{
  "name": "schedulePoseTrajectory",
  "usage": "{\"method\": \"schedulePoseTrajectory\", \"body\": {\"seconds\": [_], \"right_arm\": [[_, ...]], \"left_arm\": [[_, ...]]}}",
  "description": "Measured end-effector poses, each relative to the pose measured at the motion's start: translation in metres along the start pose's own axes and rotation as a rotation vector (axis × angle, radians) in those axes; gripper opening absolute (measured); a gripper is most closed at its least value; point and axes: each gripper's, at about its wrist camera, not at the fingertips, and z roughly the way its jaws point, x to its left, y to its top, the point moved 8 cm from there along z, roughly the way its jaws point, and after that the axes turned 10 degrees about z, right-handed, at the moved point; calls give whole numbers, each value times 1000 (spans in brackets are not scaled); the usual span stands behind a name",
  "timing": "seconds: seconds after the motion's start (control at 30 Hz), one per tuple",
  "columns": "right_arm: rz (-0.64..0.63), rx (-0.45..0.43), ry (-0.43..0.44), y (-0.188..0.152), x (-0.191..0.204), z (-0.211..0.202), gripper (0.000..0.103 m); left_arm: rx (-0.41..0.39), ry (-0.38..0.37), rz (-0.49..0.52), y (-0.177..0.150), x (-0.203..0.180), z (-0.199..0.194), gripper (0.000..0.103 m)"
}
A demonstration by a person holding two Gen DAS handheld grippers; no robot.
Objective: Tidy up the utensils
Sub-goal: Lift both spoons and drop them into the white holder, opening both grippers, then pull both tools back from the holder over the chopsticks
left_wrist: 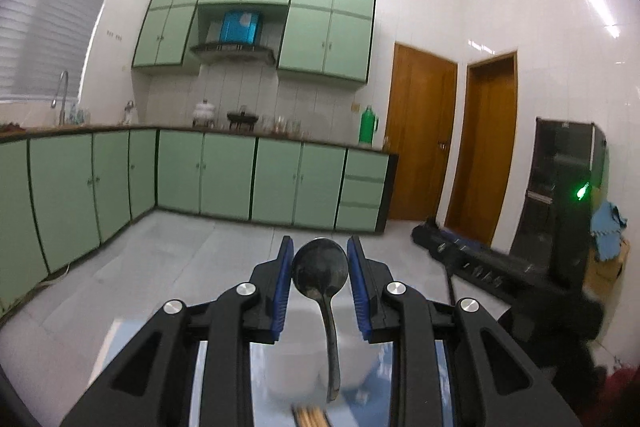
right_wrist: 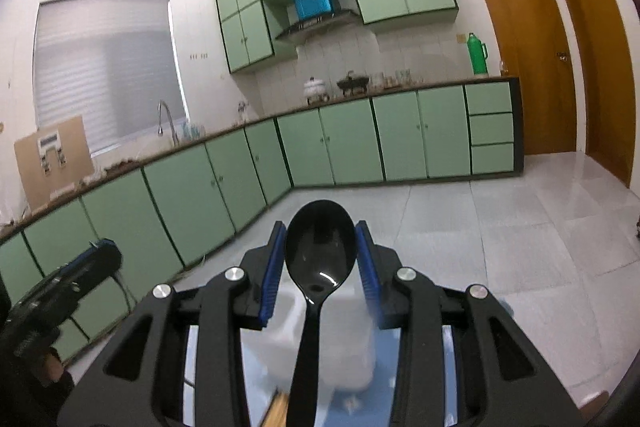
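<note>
In the left wrist view my left gripper (left_wrist: pixel 320 259) is shut on the bowl of a dark metal spoon (left_wrist: pixel 320 273), held up with its handle hanging down. Below it stands a white container (left_wrist: pixel 304 355) on a blue-white surface, with wooden chopstick ends (left_wrist: pixel 310 417) at the bottom edge. In the right wrist view my right gripper (right_wrist: pixel 320 245) is shut on the bowl of a glossy black plastic spoon (right_wrist: pixel 320 247), handle hanging down over a white container (right_wrist: pixel 344 343). The right gripper also shows at the right of the left wrist view (left_wrist: pixel 480 263); the left gripper also shows at the left of the right wrist view (right_wrist: pixel 60 287).
Green kitchen cabinets (left_wrist: pixel 224 175) and a counter line the far walls, with a sink tap (right_wrist: pixel 164 119), a green thermos (right_wrist: pixel 477 54) and pots. Two wooden doors (left_wrist: pixel 452 143) are at the right. The tiled floor (right_wrist: pixel 500 227) lies beyond the table.
</note>
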Motion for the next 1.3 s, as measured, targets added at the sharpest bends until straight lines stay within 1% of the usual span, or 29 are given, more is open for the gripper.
{"method": "schedulePoseTrajectory", "body": {"seconds": [0.07,0.13,0.23,0.27,0.4,0.6,0.67,0.7,0.73,0.83,0.87,0.9,0.93,1.07,1.13,1.17,1.2,1.27,1.3], "right_arm": [[8,-22,-5,11,-3,17,34],[12,-40,-17,17,-8,35,34],[20,-37,-45,14,-19,63,34],[24,-33,-53,11,-23,70,34],[18,-18,-95,-2,-36,98,34],[23,44,-104,-36,-39,109,35],[29,51,-106,-41,-41,104,36],[31,52,-108,-42,-41,102,41],[38,56,-111,-42,-42,99,43],[64,63,-112,-38,-45,82,44],[68,64,-113,-37,-45,77,46],[69,70,-120,-37,-45,68,50],[68,74,-122,-38,-45,61,54],[68,123,-123,-52,-43,26,63],[68,156,-129,-67,-43,5,67],[73,176,-125,-75,-43,-3,68],[78,211,-122,-89,-43,-15,69],[85,252,-124,-109,-42,-32,70],[88,286,-124,-128,-41,-44,71]], "left_arm": [[-20,0,-16,14,6,17,27],[-28,13,-19,20,11,33,27],[-14,19,-28,17,17,57,27],[3,25,-28,12,19,69,27],[52,33,-33,-10,24,95,27],[132,24,-56,-44,28,116,27],[147,25,-63,-48,29,116,28],[148,27,-69,-49,30,114,28],[151,30,-70,-49,31,113,30],[154,31,-78,-47,33,102,31],[155,34,-79,-46,33,96,32],[157,36,-77,-45,34,93,33],[158,38,-74,-44,33,86,35],[189,53,-53,-46,26,58,45],[210,46,-56,-55,20,38,48],[230,44,-54,-63,16,27,50],[246,43,-49,-70,14,19,51],[295,39,-34,-89,7,2,53],[329,38,-29,-102,3,-7,53]]}}
